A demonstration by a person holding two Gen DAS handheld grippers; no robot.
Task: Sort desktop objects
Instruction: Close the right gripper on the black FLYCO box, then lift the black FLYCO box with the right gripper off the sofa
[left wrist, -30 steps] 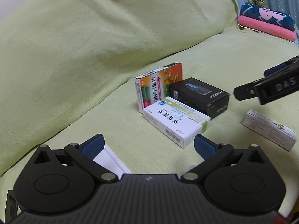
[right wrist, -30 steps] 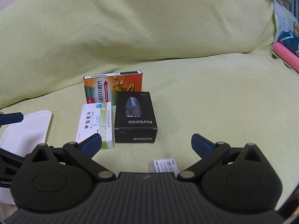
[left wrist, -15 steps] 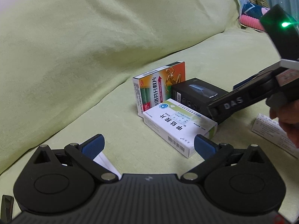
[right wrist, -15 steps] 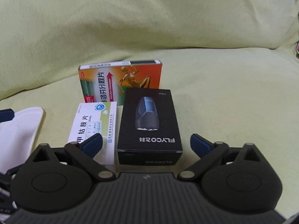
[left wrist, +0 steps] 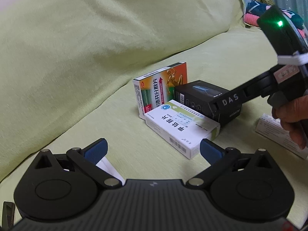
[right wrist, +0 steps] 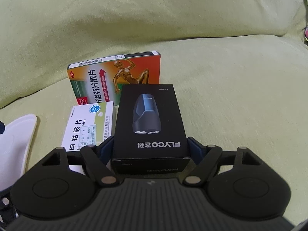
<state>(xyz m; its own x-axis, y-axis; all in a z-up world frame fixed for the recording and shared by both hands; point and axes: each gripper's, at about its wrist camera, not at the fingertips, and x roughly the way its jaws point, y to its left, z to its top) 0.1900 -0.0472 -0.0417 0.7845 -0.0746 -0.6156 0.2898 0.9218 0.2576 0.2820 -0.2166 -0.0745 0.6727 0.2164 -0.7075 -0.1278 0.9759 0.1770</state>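
Far left, a white tray (right wrist: 17, 134) lies flat on the green sofa (right wrist: 231, 96), and the left gripper (left wrist: 153, 151) hangs over the cushion spread wide with nothing between its blue pads. Next along, the white box (right wrist: 88, 127) lies flat, with the orange box (right wrist: 115, 77) standing on edge behind it. Now the black box (right wrist: 150, 123), flat on the seat, touching the white box's side and fronting the orange one. The right gripper (right wrist: 150, 148) has its fingers either side of the near end, drawn in close against the long walls; whether they are actually pinching I can't tell. Looks like stiff, smooth card, probably heavier than the pill packs if a shaver is inside, so a grip at the very end may let it droop or slip. Deeper along the side walls would serve better. Far right, another white pack (left wrist: 277, 132) sits apart, behind the hand (left wrist: 290, 117).
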